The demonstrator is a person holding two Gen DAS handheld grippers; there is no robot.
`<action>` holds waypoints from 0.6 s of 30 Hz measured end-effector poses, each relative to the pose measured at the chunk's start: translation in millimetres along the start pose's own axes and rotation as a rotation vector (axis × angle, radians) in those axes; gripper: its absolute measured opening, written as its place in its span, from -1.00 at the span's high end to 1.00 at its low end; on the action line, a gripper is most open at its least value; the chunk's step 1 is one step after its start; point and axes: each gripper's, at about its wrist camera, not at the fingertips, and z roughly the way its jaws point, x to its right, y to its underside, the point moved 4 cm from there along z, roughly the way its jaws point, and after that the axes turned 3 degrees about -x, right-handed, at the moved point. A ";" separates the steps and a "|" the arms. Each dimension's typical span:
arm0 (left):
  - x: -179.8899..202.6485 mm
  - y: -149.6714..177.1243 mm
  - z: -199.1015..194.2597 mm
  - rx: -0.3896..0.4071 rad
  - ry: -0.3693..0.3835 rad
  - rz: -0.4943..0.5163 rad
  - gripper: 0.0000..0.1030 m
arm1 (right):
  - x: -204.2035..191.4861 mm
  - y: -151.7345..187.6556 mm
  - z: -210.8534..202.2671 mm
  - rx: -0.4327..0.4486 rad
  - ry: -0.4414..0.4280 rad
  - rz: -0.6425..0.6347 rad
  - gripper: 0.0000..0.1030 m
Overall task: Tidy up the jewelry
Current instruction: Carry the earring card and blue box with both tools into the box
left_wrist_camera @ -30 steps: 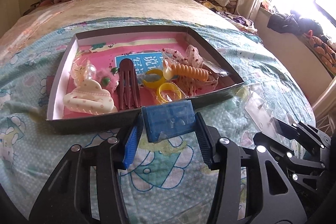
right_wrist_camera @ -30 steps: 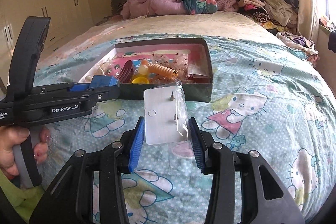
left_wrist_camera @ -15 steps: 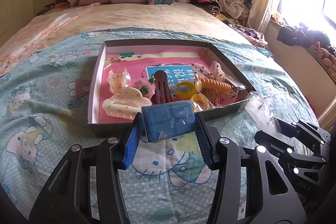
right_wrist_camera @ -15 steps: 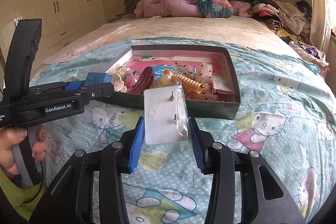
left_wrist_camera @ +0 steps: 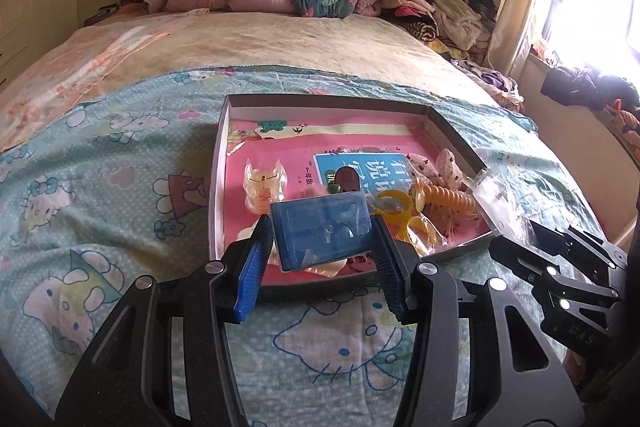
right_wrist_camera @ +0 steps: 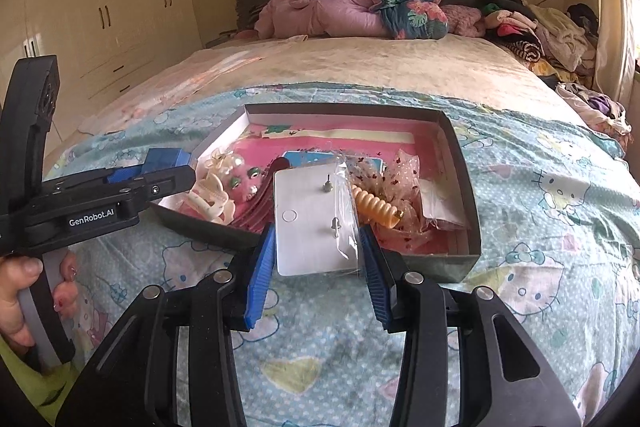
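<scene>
The left hand-held gripper (left_wrist_camera: 320, 243) clamps a translucent blue plastic case (left_wrist_camera: 322, 233), flat and rectangular, over the near edge of the shallow cardboard box (left_wrist_camera: 218, 163). The right hand-held gripper (right_wrist_camera: 316, 255) grips a glossy white earring card (right_wrist_camera: 310, 223) in a crinkled clear sleeve. A ribbed orange spiral clip (right_wrist_camera: 378, 209) and a cream claw clip (right_wrist_camera: 210, 201) lie inside the box. Compared with a second ago, both grippers have risen and pushed forward toward the box on the bed (left_wrist_camera: 120, 187).

I see bare pink floor at the far end of the box (left_wrist_camera: 452, 131), but hair clips (right_wrist_camera: 212, 201) crowd the near end.
</scene>
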 end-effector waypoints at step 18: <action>36.1 -11.1 47.8 -0.051 0.047 0.072 0.21 | 55.4 -29.1 30.4 -0.003 0.083 0.048 0.22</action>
